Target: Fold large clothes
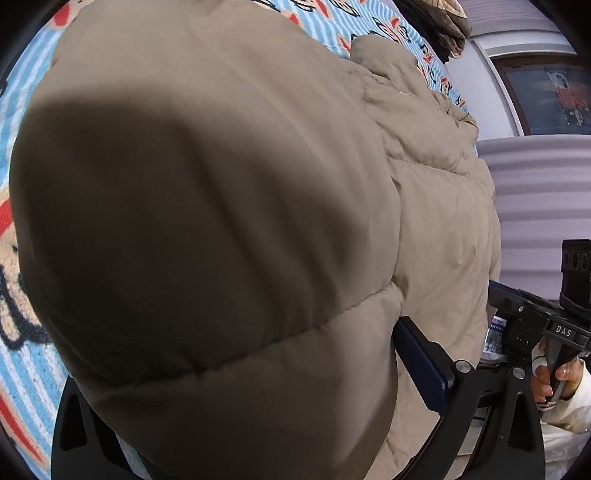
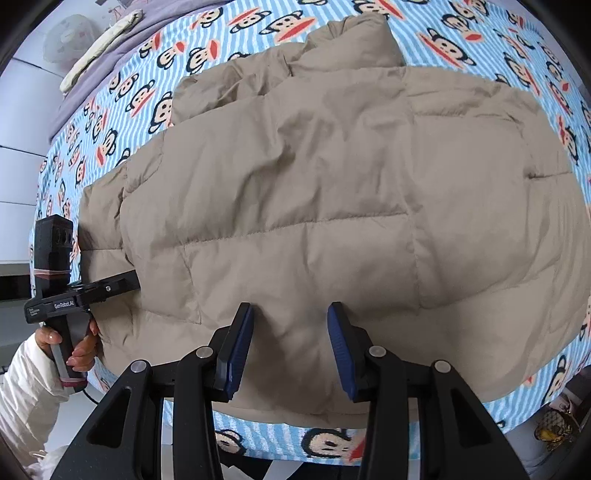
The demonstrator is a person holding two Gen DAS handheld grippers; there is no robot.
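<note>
Spreading under everything: a blue-striped bed sheet (image 2: 258,22) printed with monkey faces. Lying flat across it, filling most of the right wrist view: a beige quilted puffer jacket (image 2: 332,184), collar end pointing away from the right gripper (image 2: 291,314), near hem sitting just below its fingertips.

Hanging steeply downward over that hem, jaws standing partly apart, blue pads (image 2: 240,347) flanking smooth fabric without pinching any; released, gripping nothing.

Reaching in from the far left of that tool: the left gripper (image 2: 125,282), being held by a hand (image 2: 79,347) in a white sleeve (image 2: 29,387), its black finger disappearing into the jacket's side edge near a folded-in sleeve.

Bulging right up against the left wrist camera: a puffy panel of the jacket, draping between the fingers and hiding one of them, only the right-side blue pad (image 1: 421,362) showing. Clamped or loose there, cannot tell.
</note>
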